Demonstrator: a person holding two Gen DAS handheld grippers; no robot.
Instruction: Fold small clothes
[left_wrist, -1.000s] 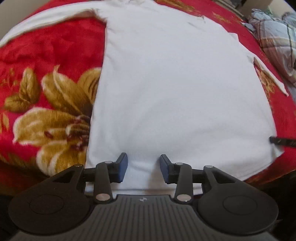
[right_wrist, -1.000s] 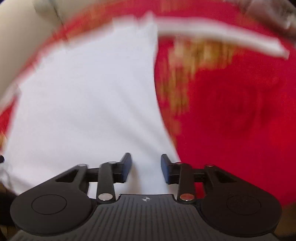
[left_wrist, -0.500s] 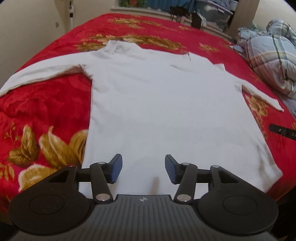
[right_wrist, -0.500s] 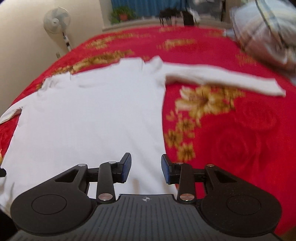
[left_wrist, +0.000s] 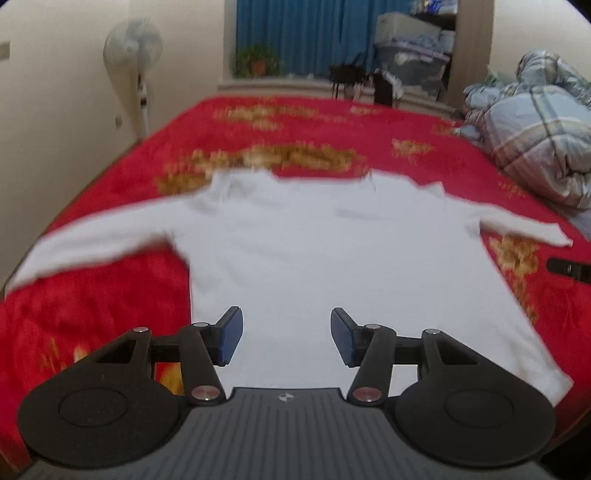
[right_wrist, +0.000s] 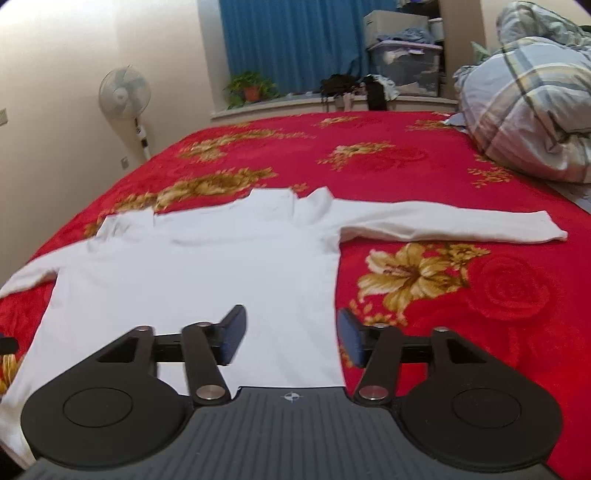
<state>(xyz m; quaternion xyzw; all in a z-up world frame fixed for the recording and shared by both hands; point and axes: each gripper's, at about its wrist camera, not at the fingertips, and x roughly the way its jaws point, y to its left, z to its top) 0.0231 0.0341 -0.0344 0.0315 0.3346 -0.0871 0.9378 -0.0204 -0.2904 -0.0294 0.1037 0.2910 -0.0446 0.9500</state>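
Observation:
A white long-sleeved shirt (left_wrist: 314, 251) lies flat on the red flowered bedspread (left_wrist: 92, 317), collar away from me and both sleeves spread out. It also shows in the right wrist view (right_wrist: 207, 273), with its right sleeve (right_wrist: 443, 225) stretched across the bedspread. My left gripper (left_wrist: 287, 336) is open and empty, raised above the shirt's hem near its left side. My right gripper (right_wrist: 291, 338) is open and empty above the shirt's right side edge. A tip of the right gripper shows at the right edge of the left wrist view (left_wrist: 569, 269).
A crumpled plaid duvet (right_wrist: 528, 99) lies at the bed's far right. A standing fan (right_wrist: 125, 96) is by the left wall. A windowsill with a potted plant (right_wrist: 251, 88), bags and storage boxes (right_wrist: 406, 62) runs behind the bed.
Both grippers have lifted up and back from the shirt's hem, and both jaws have opened wider. The shirt stays flat on the bed.

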